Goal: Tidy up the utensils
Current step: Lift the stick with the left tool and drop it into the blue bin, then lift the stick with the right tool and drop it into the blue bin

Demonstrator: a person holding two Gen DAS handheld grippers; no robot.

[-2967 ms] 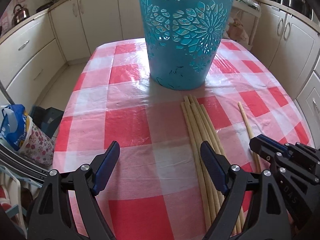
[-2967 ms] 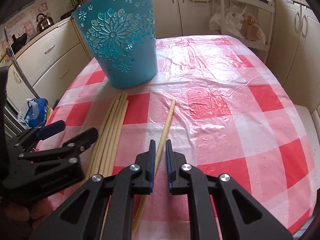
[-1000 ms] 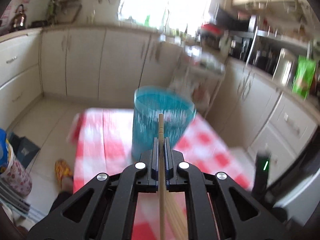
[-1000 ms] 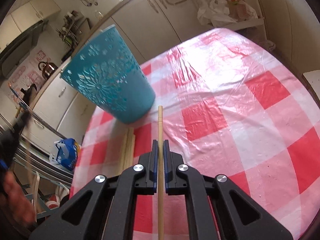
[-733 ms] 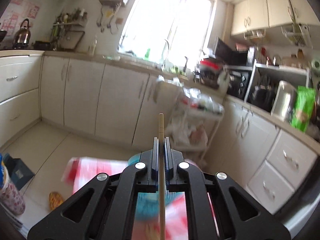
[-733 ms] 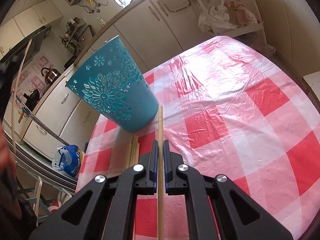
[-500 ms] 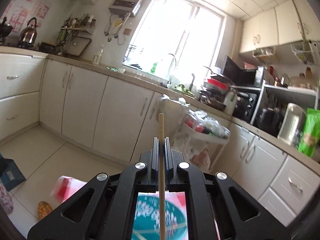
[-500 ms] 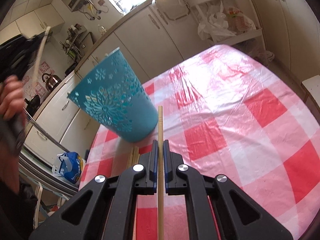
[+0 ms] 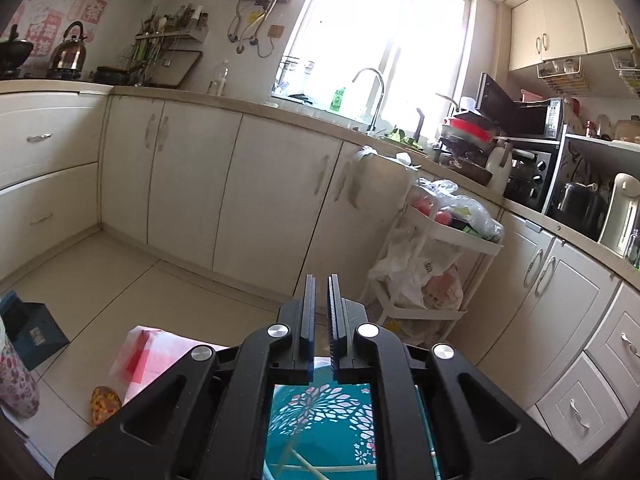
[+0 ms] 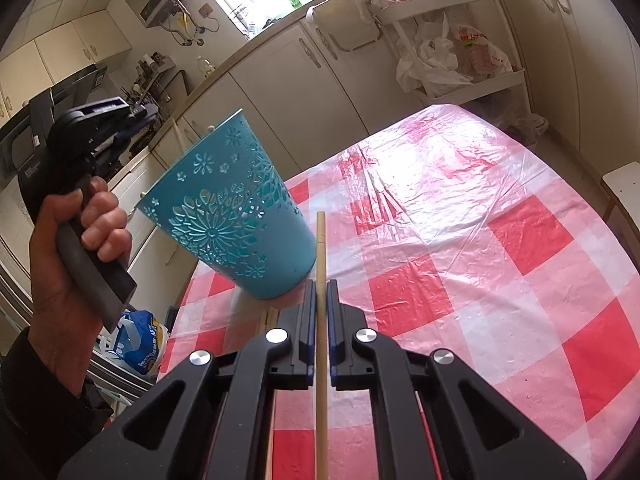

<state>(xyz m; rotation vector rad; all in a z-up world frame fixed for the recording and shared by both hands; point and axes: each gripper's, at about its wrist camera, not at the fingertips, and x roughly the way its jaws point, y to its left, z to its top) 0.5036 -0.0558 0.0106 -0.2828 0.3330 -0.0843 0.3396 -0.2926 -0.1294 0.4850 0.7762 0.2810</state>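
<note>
- Right wrist view: the right gripper [image 10: 320,292] has its jaws pinching a wooden stick [image 10: 320,240] partway along its length. The stick's free tip points ahead at the foot of the basket [image 10: 232,216], so it looks ready to be carried up to the rim.
- Just short of the basket, on the table [image 10: 500,240], the ends of the loose sticks [image 10: 269,317] show beside the right gripper, not yet sorted.
- The basket looks tilted in this view, with its mouth toward the left gripper [image 10: 140,111]. A hand [image 10: 80,232] holds that gripper up above the rim, probably to drop sticks in from above.
- A thin pale stick [image 10: 179,136] shows at the rim; I cannot tell whether anything holds it.
- Left wrist view: the left gripper [image 9: 321,284] has its jaws pressed almost together with nothing between them. Directly beneath, inside the basket [image 9: 320,420], lie pale sticks [image 9: 300,456].
- Beyond the basket stands a white trolley [image 9: 452,240].
</note>
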